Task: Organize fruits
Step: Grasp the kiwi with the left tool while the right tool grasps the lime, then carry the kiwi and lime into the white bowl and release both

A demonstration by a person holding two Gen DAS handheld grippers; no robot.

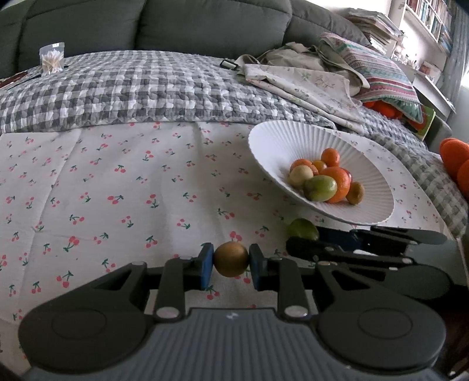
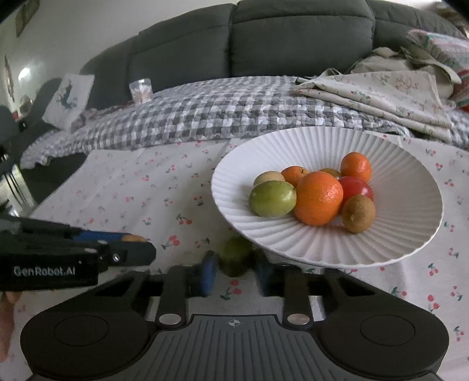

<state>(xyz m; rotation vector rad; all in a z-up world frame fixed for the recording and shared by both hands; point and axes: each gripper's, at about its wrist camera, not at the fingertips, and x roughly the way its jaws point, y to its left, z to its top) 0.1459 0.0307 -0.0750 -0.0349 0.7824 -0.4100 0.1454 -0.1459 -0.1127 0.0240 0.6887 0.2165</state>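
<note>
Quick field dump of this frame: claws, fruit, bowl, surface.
left claw: shut on brown fruit, just above the cloth
right claw: open, green fruit between its fingers, not gripped
green fruit position: on the cloth, beside the bowl's near rim
bowl: white, ribbed, holds a pile of orange, green, red and brown fruit
surface: cherry-print cloth
behind: checked quilt, grey sofa
fruit left outside bowl: two in view, brown and green
</note>
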